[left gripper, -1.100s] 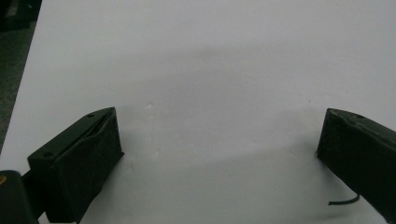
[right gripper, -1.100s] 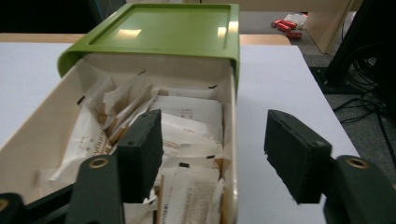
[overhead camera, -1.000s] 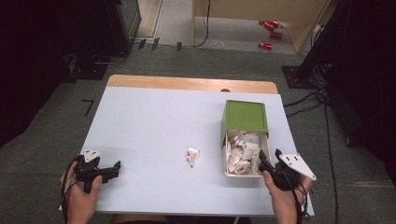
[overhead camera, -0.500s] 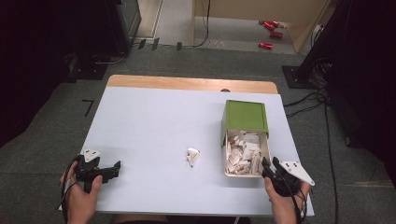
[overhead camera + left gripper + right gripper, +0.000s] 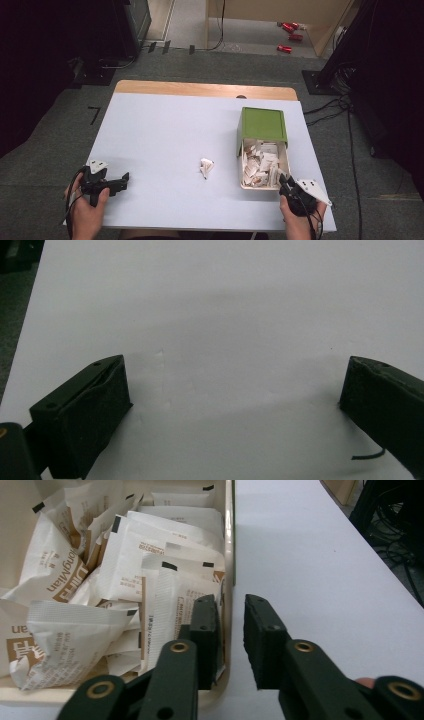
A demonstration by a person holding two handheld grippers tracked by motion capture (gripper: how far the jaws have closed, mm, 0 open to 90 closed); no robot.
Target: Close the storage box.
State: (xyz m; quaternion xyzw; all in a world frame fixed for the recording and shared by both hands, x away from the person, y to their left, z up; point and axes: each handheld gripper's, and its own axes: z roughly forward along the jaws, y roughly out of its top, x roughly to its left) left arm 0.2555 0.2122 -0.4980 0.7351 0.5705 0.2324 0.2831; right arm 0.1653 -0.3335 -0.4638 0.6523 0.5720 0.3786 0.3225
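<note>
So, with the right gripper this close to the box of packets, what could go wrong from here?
1. The right gripper straddles the wall of the box, one jaw inside and one outside. Closing may pinch the wall and drag or tip the box instead of taking a packet.
2. The box stands near the table's edge, so a pull toward the person might slide it off.

High view overhead, facing forward-down; right gripper view close, sharing sachet box (image 5: 263, 150) (image 5: 227, 555).

White sachets (image 5: 150, 565) in the box (image 5: 229, 555) carry brown lettering reading "LongMian".
</note>
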